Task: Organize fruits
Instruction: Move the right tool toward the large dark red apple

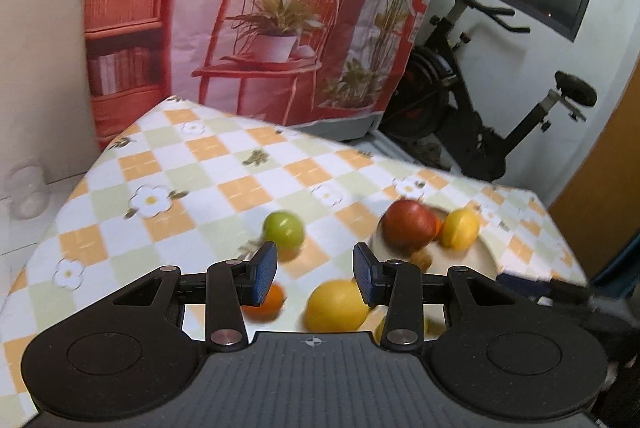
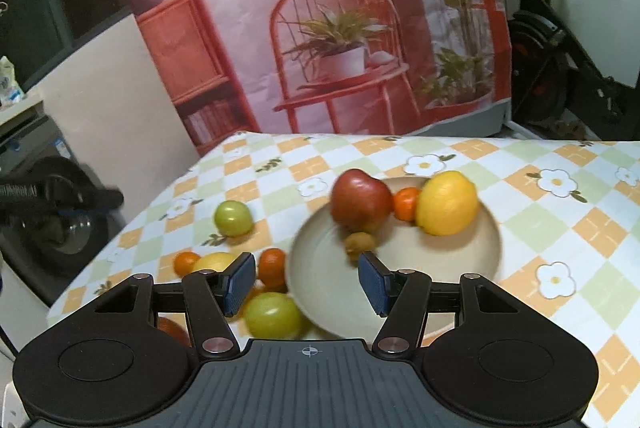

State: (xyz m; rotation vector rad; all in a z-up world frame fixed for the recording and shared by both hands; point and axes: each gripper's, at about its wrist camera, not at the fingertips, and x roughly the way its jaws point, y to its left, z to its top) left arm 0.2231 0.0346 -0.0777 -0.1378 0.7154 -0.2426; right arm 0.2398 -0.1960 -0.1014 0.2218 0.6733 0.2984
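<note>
**Fruit partly gathered on a beige plate, both grippers empty above the table**

Where the right wrist view looks down, a beige plate point(image 2: 472, 260) is seen on the checked tablecloth point(image 2: 560, 228), holding a red apple point(image 2: 360, 202), a small orange point(image 2: 406, 203), a lemon point(image 2: 446, 204) and a kiwi point(image 2: 359, 245). The lemon's long axis is tilted, running from near-left to far-right. Left of the plate, a green apple point(image 2: 233, 218) lies alone; nearer are two more oranges point(image 2: 273, 267), a second lemon point(image 2: 214, 262) and another green apple point(image 2: 272, 314) touching the plate's rim.

The right gripper point(image 2: 307, 284) is held released, nothing between its blue pads point(image 2: 239, 282).

From the left wrist view, the left gripper point(image 1: 315, 274) is likewise shown parted and empty, over a lemon point(image 1: 338, 306) and an orange point(image 1: 269, 302). An exercise bike's seat point(image 1: 576, 88) is shown only there; a dark wheeled machine point(image 2: 64, 224) at the table's left only in the right view.
</note>
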